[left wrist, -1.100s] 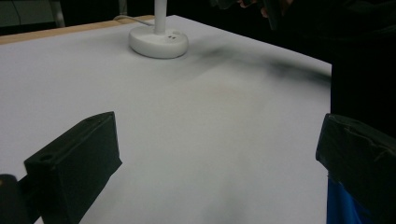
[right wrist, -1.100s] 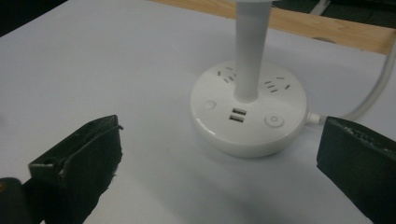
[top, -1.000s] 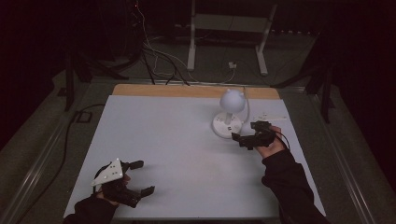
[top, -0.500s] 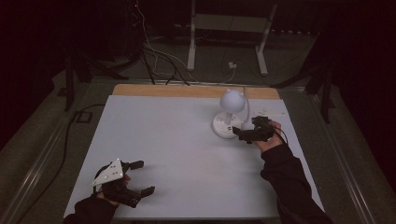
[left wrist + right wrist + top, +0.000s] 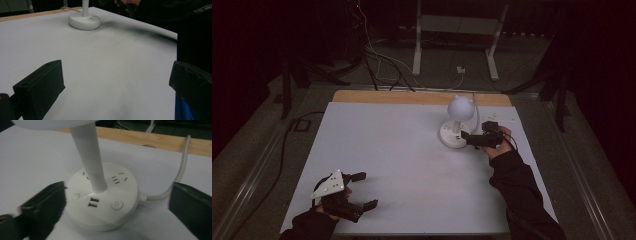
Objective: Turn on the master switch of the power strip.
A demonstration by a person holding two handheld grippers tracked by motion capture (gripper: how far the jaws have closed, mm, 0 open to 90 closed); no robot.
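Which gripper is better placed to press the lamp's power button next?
Right. The right gripper is open at the lamp base, its jaws either side of it, with the power button directly ahead. The left gripper rests open at the table's near left corner, far from the lamp.

Lamp head [image 5: 52, 123] cut off by top edge.

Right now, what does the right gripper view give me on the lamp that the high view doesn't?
Right gripper view alone: the base's top detail, a power button, two USB ports, socket slots, and the cord leaving the base's side. The right gripper is open, fingers either side of the base. High view alone: the round lamp head and the left gripper, open, at the near table edge. Both: white lamp base and stem.
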